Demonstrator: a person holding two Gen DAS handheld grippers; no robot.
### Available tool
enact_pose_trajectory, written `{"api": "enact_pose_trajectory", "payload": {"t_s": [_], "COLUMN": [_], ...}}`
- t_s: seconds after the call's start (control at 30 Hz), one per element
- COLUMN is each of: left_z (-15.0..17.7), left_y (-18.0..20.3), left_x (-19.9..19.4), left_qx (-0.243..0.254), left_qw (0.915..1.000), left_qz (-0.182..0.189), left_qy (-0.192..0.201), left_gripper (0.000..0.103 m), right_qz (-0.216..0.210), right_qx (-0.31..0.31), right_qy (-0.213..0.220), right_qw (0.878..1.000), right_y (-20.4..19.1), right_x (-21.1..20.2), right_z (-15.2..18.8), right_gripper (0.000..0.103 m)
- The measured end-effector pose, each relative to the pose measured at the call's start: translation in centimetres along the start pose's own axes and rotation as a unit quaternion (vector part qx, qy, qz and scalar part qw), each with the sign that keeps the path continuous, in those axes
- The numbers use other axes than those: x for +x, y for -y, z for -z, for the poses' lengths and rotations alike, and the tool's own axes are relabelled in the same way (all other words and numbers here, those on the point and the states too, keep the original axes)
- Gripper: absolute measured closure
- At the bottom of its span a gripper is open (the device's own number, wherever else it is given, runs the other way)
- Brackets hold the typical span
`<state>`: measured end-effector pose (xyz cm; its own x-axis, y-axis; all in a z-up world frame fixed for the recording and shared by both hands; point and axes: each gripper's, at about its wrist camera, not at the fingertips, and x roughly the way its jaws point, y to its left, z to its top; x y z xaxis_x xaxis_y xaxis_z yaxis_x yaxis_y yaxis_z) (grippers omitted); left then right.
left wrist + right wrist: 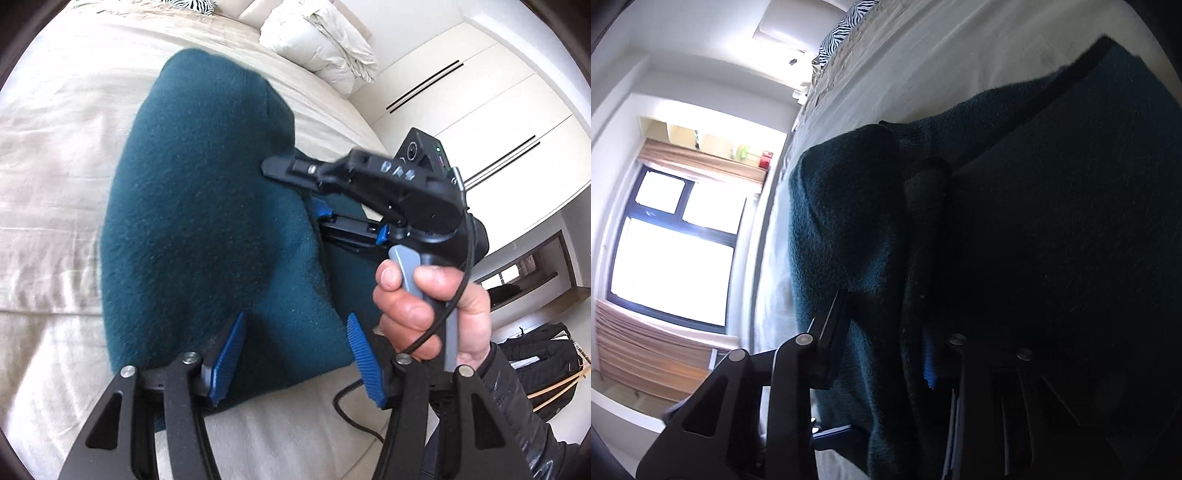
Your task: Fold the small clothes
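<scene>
A dark teal knit garment (199, 206) lies folded over on the beige bed sheet (55, 155). My left gripper (295, 350) is open, its blue pads astride the garment's near edge. My right gripper (314, 188) comes in from the right, turned on its side, one finger above a fold and one under it. In the right wrist view the garment (842, 214) fills the frame and a thick fold runs between the right gripper's (886, 332) spread fingers. The far side of the garment is in deep shadow.
White pillows (321, 40) lie at the head of the bed, with white wardrobe doors (480, 99) beyond. A black cable (354, 410) trails on the sheet near my left gripper. A bright window (672, 251) stands beside the bed. A zebra-print cushion (846, 26) lies far up the bed.
</scene>
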<state>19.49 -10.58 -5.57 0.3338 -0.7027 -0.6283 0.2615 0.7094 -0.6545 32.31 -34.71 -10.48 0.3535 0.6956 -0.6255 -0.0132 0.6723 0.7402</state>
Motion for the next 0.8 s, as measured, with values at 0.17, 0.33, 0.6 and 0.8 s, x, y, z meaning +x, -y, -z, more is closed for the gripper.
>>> {"api": "enact_pose_trajectory", "payload": {"t_s": [0.17,0.33,0.6,0.8], "left_z": [0.4,0.5,1.0,0.7], "left_y": [-0.5,-1.7,-1.9,-1.6], "left_x": [-1.2,-2.3,-3.0,-2.5], "left_qx": [-0.012,-0.017,-0.011,-0.01], "left_qw": [0.9999,0.9996,0.9996,0.9996], "left_qz": [0.005,0.016,0.025,0.025], "left_qy": [0.008,0.014,0.01,0.008], "left_gripper": [0.041,0.04,0.04,0.038], "right_qz": [0.035,0.057,0.09,0.123], "right_qx": [-0.03,-0.039,-0.032,-0.024], "right_qy": [0.016,0.03,0.052,0.072], "right_qw": [0.999,0.997,0.994,0.99], "right_y": [-0.4,-0.1,1.8,3.2], "right_x": [-1.5,-4.0,-8.4,-12.3], "right_z": [-0.1,-0.7,-2.5,-3.3], "right_gripper": [0.089,0.091,0.092,0.103]}}
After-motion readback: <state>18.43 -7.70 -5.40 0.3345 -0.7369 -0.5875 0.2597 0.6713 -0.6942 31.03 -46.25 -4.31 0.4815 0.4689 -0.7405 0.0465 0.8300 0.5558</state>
